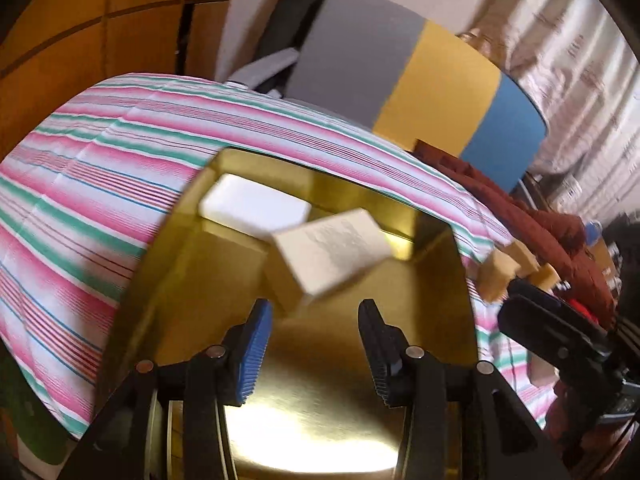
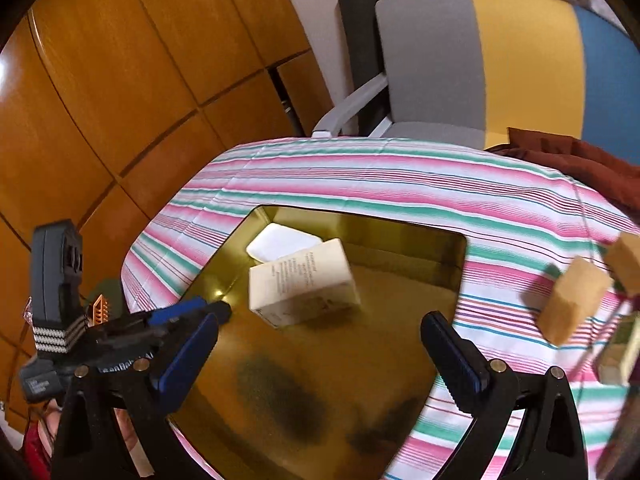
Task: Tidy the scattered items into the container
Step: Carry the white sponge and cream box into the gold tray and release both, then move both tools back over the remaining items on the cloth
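Observation:
A gold tin (image 1: pixel 440 280) (image 2: pixel 400 240) stands open on the striped tablecloth. In its far left corner lies a white block (image 1: pixel 252 204) (image 2: pixel 280 242). A cream carton (image 1: pixel 332 252) (image 2: pixel 304 284) sits tilted in the tin, overlapping the white block. My left gripper (image 1: pixel 314 308) (image 2: pixel 208 306) hangs over the tin, open, with the carton just past its fingertips and free of them. Above the tin's near side my right gripper (image 2: pixel 322 320) stands wide open and empty. Tan sponge blocks (image 1: pixel 496 276) (image 2: pixel 572 300) lie on the cloth to the right of the tin.
A pale box (image 2: pixel 620 352) lies at the right edge near the sponges. Behind the table stands a chair (image 2: pixel 480 60) with a grey, yellow and blue back, with a maroon cloth (image 2: pixel 580 156) beside it. Wooden panels (image 2: pixel 120 100) fill the left.

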Motion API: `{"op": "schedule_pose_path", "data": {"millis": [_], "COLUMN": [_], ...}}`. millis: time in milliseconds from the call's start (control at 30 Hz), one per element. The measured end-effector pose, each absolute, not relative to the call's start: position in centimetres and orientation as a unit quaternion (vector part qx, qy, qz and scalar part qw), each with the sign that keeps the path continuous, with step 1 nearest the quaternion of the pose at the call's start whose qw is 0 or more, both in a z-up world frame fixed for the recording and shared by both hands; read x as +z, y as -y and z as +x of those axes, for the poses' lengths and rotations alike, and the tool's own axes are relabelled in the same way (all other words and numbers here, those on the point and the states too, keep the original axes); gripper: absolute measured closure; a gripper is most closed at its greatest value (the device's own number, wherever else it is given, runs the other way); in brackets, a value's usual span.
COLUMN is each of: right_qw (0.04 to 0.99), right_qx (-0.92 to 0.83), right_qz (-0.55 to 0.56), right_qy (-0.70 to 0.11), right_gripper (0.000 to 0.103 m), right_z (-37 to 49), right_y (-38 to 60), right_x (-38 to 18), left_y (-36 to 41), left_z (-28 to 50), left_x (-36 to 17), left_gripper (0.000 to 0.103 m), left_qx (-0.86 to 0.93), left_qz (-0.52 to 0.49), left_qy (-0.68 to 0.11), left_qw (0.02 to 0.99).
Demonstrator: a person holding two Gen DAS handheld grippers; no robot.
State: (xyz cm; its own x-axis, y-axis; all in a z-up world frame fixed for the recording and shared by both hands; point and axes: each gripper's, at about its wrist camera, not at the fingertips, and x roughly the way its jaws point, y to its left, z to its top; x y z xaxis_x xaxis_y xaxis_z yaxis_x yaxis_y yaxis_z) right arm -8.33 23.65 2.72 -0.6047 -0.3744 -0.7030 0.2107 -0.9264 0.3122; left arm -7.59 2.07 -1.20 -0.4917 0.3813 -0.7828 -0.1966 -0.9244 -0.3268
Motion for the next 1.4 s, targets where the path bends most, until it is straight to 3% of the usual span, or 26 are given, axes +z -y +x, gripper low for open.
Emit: {"op": "schedule_pose_path", "data": {"millis": [800,1033,1200,1400], "right_qw": [-0.059,-0.138,-0.131,-0.023], "right_qx": [-0.925,-0.902,-0.89,-0.879], "right_qz": [0.365,0.389,0.404,0.423], "right_qy": [0.087,0.122,0.165,0.218], "right_gripper": [0.005,0.005,0.005,0.004], "right_z": [2.3,3.8,4.1,3.4], "right_y": [-40.7,-48.3,-50.8,-49.8], "right_x": [3.2,1.4,-0.8,-2.3], "left_y": [-14.5,-16.6,-17.5,-18.4], "left_z": [-0.9,0.6,1.1,1.3], "left_x": [-0.3,-0.5,-0.6,-1.1], "left_gripper": [0.053,0.053,0.053,0.053], "left_qx": [0.828,0.819,0.816,0.814], "left_qz": [-0.476,-0.477,-0.479,-0.484], "left_qy": [0.014,-0.001,-0.008,-0.013], "left_qw": [0.297,0.319,0.324,0.323]}}
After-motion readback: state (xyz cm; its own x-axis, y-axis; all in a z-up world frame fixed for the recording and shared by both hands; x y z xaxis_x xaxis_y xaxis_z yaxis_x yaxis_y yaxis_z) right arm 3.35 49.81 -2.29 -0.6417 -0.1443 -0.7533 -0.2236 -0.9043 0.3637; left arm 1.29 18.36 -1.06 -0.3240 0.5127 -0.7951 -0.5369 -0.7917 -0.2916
